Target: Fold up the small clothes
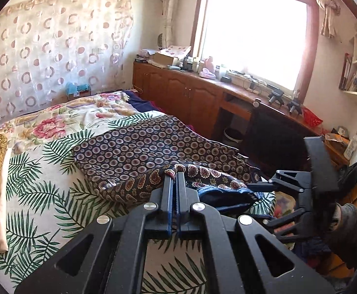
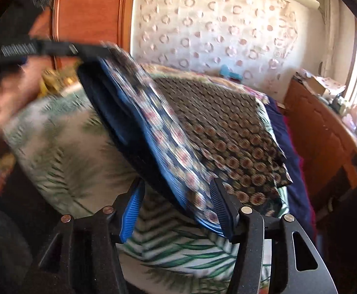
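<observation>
Blue-padded fingers [image 1: 171, 191] of the left claw [image 1: 176, 180] are seen pinched shut on a corner of the paisley-print garment [image 1: 139, 152], which is lifted off the palm-leaf bedsheet [image 1: 34, 196]. The right claw [image 2: 178, 210] stands apart, its pads clear of the hem. Thin, limp cloth is judged light and best taken at hems or corners.

Your garment [image 1: 154, 152] lies on the bed [image 1: 39, 196], its near edge lifted in your left tongs [image 1: 176, 175]. Your right tongs [image 1: 317, 161] stand to its right, at the bed's edge. A quilt [image 1: 63, 117] lies behind it, a cabinet [image 1: 178, 90] runs beyond under the window [image 1: 254, 34].
</observation>
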Demonstrator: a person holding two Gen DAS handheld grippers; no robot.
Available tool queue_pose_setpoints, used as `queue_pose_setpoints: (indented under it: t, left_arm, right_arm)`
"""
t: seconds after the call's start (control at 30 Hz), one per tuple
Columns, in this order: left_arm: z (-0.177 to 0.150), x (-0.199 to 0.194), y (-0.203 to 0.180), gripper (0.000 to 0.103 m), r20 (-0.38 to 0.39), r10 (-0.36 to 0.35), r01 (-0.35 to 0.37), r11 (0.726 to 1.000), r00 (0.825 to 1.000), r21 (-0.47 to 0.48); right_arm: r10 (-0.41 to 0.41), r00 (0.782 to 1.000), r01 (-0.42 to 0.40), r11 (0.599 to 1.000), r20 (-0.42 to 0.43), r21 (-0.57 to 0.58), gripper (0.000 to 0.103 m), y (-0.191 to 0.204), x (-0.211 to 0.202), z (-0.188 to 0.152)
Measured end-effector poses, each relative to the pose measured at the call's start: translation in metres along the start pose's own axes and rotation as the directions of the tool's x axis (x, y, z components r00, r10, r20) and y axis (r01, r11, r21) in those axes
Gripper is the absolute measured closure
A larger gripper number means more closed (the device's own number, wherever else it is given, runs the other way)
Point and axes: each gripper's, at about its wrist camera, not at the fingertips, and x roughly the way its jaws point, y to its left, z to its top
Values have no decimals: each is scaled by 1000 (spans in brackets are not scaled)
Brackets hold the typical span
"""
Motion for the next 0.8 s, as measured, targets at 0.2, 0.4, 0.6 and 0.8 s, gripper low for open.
queue_pose_setpoints:
  t: [0.2, 0.4, 0.6, 0.8]
  left_arm:
    - [4, 0, 20, 100, 23, 14, -13, 999, 1000, -40]
    - [10, 7, 37, 100, 32, 38, -36, 997, 999, -65]
    - [22, 9, 57, 100, 42, 89, -86, 993, 995, -80]
    - [35, 28, 90, 100, 27, 149, -145, 982, 988, -118]
  right_arm:
    - [-91, 994, 90, 996, -66, -17, 46, -18, 25, 1]
    - [-81, 997, 82, 995, -18, 49, 95, -36, 23, 21]
    - [-96, 992, 93, 995, 82, 32, 97, -34, 13, 64]
    - [-84, 987, 87, 996, 141, -16, 97, -37, 32, 106]
